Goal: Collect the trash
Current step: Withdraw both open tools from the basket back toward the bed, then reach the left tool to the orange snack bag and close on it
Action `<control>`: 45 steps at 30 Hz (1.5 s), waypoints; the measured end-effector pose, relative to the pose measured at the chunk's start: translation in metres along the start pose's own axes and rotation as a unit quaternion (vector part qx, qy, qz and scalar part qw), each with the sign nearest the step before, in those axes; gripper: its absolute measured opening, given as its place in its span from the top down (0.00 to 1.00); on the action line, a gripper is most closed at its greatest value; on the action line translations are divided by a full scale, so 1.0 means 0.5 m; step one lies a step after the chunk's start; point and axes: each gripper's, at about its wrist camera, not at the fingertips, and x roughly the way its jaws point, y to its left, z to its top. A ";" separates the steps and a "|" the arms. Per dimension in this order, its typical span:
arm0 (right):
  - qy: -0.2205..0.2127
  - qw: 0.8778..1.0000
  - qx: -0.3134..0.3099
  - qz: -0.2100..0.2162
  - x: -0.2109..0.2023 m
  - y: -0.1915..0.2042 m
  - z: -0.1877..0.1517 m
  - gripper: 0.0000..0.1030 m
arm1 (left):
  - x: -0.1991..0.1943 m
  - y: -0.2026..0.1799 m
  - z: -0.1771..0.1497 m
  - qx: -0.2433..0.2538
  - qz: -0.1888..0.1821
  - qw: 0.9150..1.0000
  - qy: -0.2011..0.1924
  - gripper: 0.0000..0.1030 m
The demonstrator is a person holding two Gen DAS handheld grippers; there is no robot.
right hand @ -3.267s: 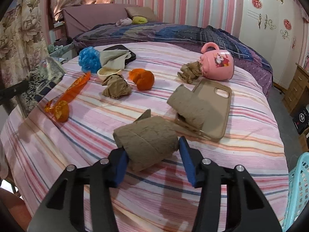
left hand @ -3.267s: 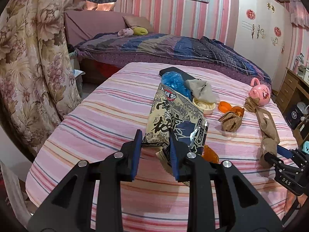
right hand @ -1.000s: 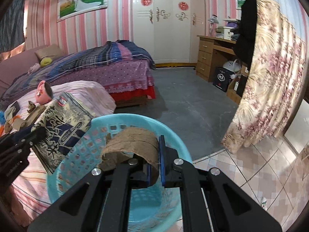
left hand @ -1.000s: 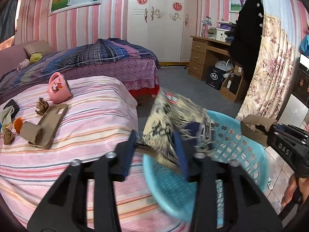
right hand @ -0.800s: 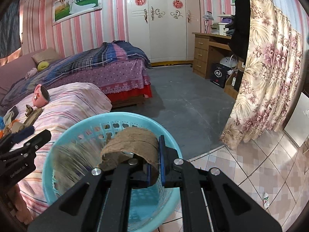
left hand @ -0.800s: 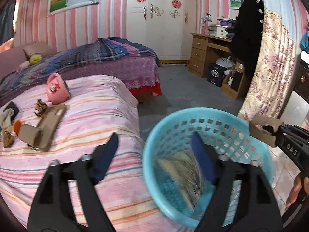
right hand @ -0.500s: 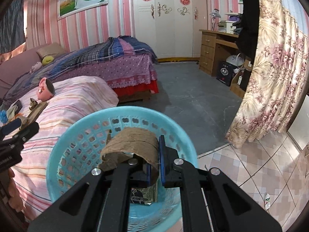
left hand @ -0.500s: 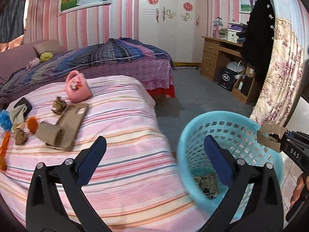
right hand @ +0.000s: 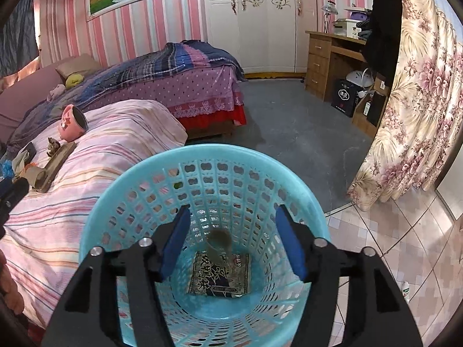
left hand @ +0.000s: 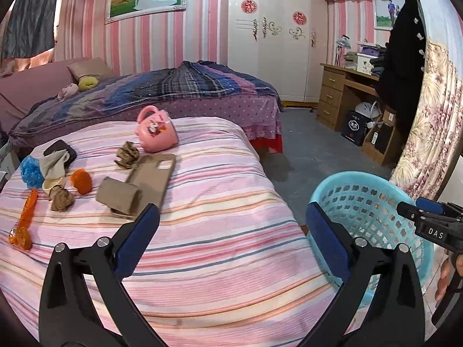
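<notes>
Here the remaining trash lies left on the striped bed: orange wrapper, crumpled paper, cardboard roll. The left gripper, jaws spread and empty, faces it, likely for the next pick. Rightward, the right gripper, jaws opening with nothing between them, hangs over the blue basket, where the snack bag and paper tube rest. Pink-striped bedroom, grey floor.

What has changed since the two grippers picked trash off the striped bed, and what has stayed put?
The printed wrapper and cardboard roll now lie in the blue basket. The left gripper is open and empty; the right gripper, jaws opening, has dropped its roll. The pink mug and phone case stayed.
</notes>
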 end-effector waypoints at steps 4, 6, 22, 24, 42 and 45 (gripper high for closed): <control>-0.006 1.000 -0.003 -0.003 -0.006 0.012 0.002 0.33 | -0.011 0.031 0.001 -0.009 0.010 1.000 -0.004 0.05; -0.014 1.000 -0.004 -0.008 -0.011 0.020 0.004 0.30 | -0.014 0.047 0.002 -0.013 0.016 1.000 -0.005 0.05; -0.073 0.997 -0.022 -0.017 -0.047 0.105 0.026 0.09 | -0.060 0.223 0.009 -0.044 0.073 0.996 -0.017 0.05; -0.080 0.996 -0.026 -0.015 -0.049 0.123 0.030 0.08 | -0.067 0.257 0.013 -0.046 0.085 0.995 -0.017 0.05; -0.100 0.992 -0.072 0.032 -0.041 0.328 0.040 0.06 | -0.084 0.527 -0.023 -0.090 0.172 0.981 -0.002 0.05; -0.098 0.991 -0.083 0.043 -0.037 0.367 0.038 0.06 | -0.086 0.557 -0.031 -0.093 0.188 0.978 -0.002 0.05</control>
